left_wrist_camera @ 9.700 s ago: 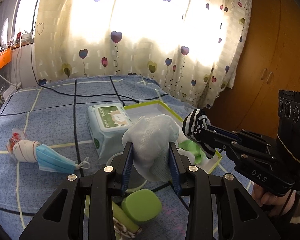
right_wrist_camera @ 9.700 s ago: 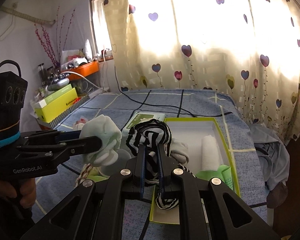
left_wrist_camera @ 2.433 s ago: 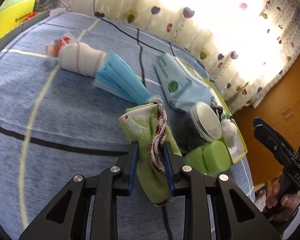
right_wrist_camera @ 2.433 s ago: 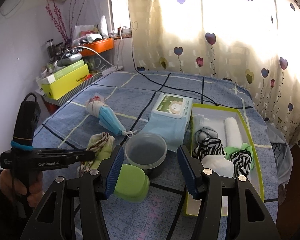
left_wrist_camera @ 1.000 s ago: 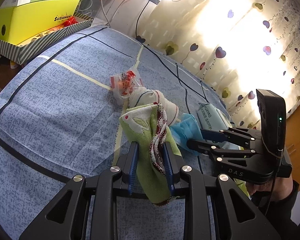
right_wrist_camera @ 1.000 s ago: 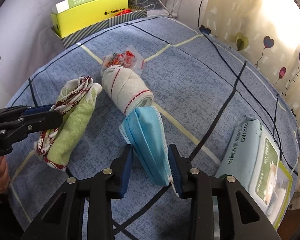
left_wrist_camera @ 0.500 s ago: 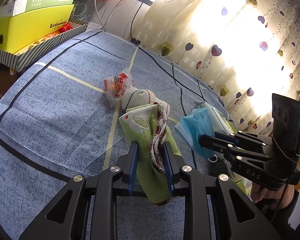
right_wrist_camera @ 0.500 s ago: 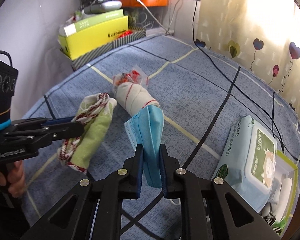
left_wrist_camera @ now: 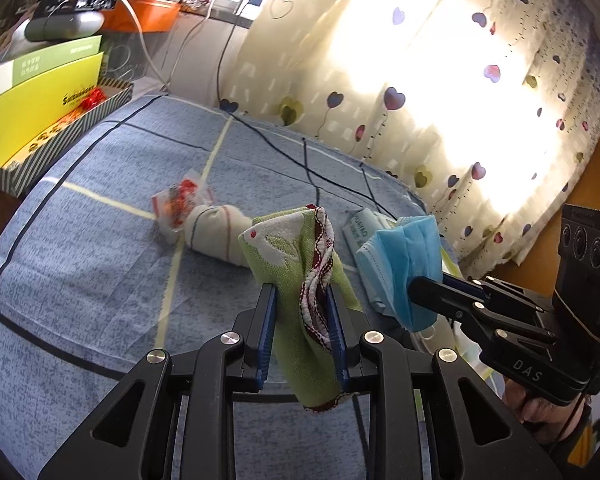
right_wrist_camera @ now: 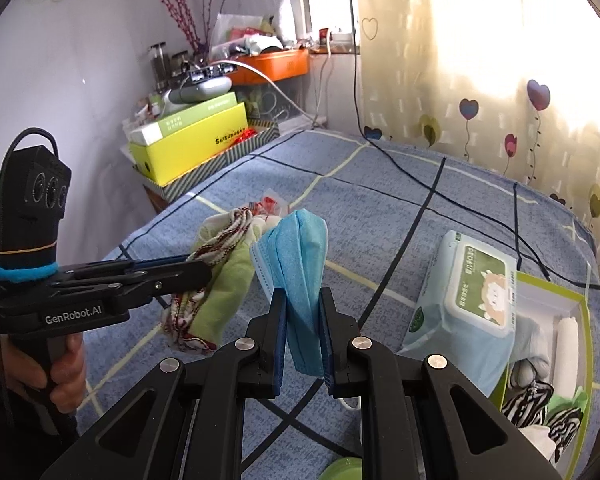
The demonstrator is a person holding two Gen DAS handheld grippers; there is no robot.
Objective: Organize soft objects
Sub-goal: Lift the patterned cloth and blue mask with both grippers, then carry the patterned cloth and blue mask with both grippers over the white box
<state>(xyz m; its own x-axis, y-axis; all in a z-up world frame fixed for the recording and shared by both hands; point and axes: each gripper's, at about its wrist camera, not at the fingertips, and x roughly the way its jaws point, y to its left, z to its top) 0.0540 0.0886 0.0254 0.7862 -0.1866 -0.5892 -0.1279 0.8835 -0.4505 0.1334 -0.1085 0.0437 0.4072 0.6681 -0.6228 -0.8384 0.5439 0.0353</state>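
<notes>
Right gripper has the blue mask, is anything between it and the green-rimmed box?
The wipes pack lies on the bed between the blue mask, clamped in the right gripper, and the green-rimmed box. Carried above it, nothing visible blocks.

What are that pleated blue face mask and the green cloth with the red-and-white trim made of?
The pleated blue face mask looks like thin, matte non-woven fabric: crisp pleats, with faint dimpling.

The green cloth with the red-and-white trim looks like woven cotton towelling: a coarse weave with a raised leaf pattern and stitched edging, though the fibre is uncertain.
</notes>
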